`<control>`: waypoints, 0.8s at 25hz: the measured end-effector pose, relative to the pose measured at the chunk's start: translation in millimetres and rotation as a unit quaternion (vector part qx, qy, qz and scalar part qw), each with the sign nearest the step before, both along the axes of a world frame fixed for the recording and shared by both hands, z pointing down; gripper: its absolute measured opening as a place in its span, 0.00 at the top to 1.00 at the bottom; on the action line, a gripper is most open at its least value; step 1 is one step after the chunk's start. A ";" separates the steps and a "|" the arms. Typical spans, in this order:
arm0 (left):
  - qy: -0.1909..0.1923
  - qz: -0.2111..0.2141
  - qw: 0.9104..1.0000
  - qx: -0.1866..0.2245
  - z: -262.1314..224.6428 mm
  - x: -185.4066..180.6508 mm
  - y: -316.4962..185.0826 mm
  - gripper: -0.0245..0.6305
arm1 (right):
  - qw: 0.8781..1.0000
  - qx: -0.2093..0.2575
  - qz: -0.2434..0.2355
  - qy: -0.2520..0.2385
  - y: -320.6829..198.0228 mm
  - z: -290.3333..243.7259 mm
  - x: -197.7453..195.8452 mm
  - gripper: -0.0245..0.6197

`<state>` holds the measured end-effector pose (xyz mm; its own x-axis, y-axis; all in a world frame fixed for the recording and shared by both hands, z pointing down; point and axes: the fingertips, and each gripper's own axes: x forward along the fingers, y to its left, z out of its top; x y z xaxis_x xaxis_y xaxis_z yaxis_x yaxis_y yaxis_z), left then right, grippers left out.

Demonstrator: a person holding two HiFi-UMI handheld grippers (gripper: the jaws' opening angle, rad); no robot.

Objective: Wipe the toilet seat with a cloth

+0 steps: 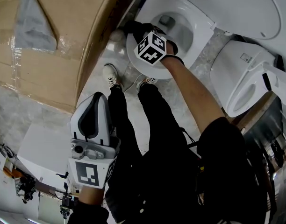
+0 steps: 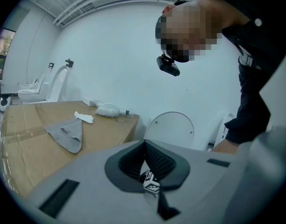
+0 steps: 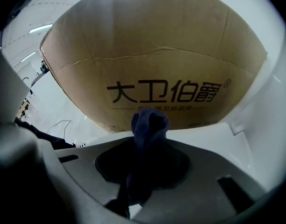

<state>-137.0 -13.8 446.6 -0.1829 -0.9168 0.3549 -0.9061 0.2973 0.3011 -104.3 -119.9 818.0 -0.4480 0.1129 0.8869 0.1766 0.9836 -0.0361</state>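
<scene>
A white toilet seat [image 1: 136, 59] lies at the top centre of the head view, with the open bowl [image 1: 180, 29] behind it. My right gripper [image 1: 140, 32] is shut on a dark blue cloth [image 1: 131, 28] and presses it on the seat's left rim, close to the cardboard box. In the right gripper view the bunched cloth [image 3: 149, 122] sticks out between the jaws of that gripper [image 3: 143, 171], over the white seat [image 3: 213, 136]. My left gripper [image 1: 94, 101] hangs low beside the person's legs, shut and holding nothing; in its own view [image 2: 145, 164] it faces the raised lid [image 2: 171, 129].
A large cardboard box [image 1: 63, 41] stands tight against the toilet's left side and fills the right gripper view [image 3: 157, 55]. A grey cloth [image 2: 68, 132] and white wrappings lie on top of it. A second toilet [image 1: 241, 78] stands at the right. The person's feet [image 1: 111, 74] rest before the bowl.
</scene>
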 end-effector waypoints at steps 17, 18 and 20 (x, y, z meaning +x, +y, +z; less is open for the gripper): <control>0.002 0.006 1.000 -0.006 8.1 -1.8 -15.2 0.95 | 0.991 -0.016 0.134 -0.023 -80.2 -6.8 -14.8 0.83; 0.005 0.006 1.000 -0.006 8.1 -1.0 -16.4 0.95 | 0.989 -0.018 0.142 -0.025 -84.8 -7.3 -14.6 0.83; 0.007 0.006 1.000 -0.007 8.4 -0.3 -17.9 0.95 | 0.987 -0.021 0.158 -0.028 -93.8 -8.4 -14.3 0.83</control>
